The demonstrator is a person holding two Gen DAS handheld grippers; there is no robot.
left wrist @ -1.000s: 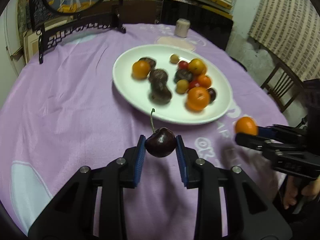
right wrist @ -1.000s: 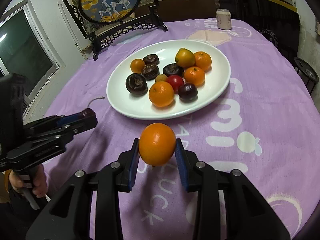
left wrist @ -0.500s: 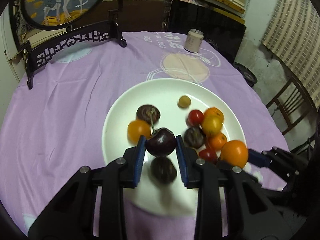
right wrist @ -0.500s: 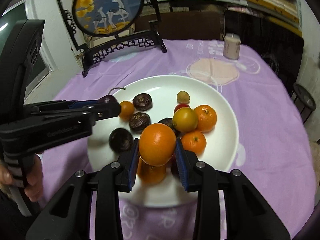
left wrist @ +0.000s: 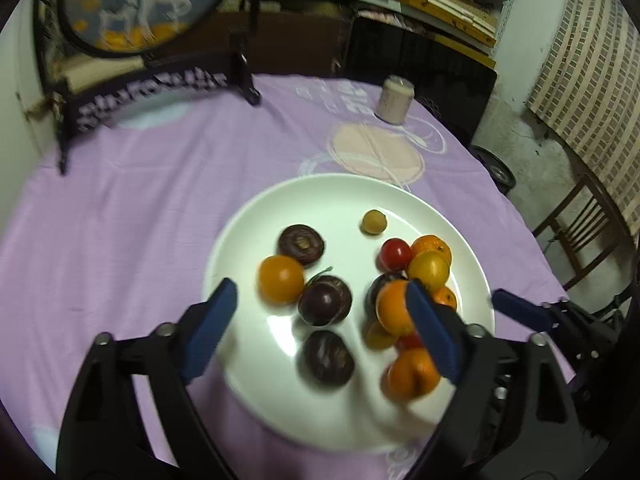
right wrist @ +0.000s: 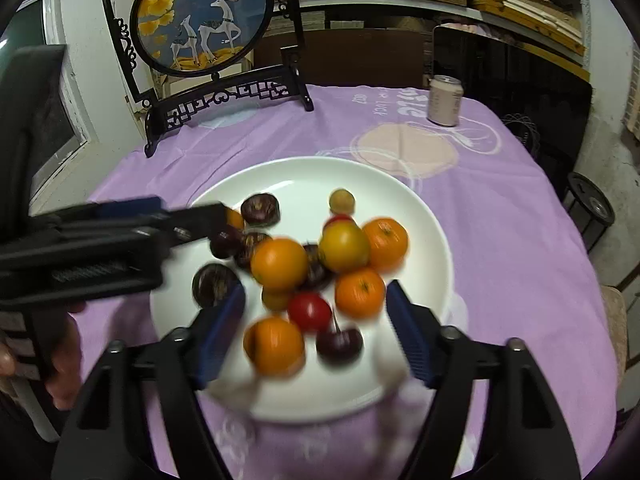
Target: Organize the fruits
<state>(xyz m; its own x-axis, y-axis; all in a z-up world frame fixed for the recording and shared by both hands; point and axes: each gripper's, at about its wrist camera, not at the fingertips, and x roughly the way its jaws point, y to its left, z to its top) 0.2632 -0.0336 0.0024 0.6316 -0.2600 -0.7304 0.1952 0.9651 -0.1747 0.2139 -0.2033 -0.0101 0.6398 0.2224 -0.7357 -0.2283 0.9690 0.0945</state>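
Observation:
A white plate (left wrist: 332, 196) (right wrist: 424, 216) on the purple cloth holds several oranges, dark fruits, red and yellow tomatoes. My left gripper (left wrist: 320, 320) is open above the plate's near left part; the dark cherry (left wrist: 325, 300) with its stem lies on the plate between the fingers. My right gripper (right wrist: 316, 324) is open above the plate's near side; the orange (right wrist: 279, 263) it let go sits among the pile, blurred. Another orange (right wrist: 276, 346) and a cherry (right wrist: 339, 343) lie between its fingers. The left gripper also shows in the right wrist view (right wrist: 188, 220).
A framed deer picture on a black stand (right wrist: 208, 40) stands at the table's far left. A drink can (right wrist: 445, 100) (left wrist: 394, 99) stands at the far right. A wooden chair (left wrist: 580, 232) is beside the table on the right.
Both grippers have opened over the plate. The cherry has dropped from the left gripper and the orange from the right gripper onto the plate.

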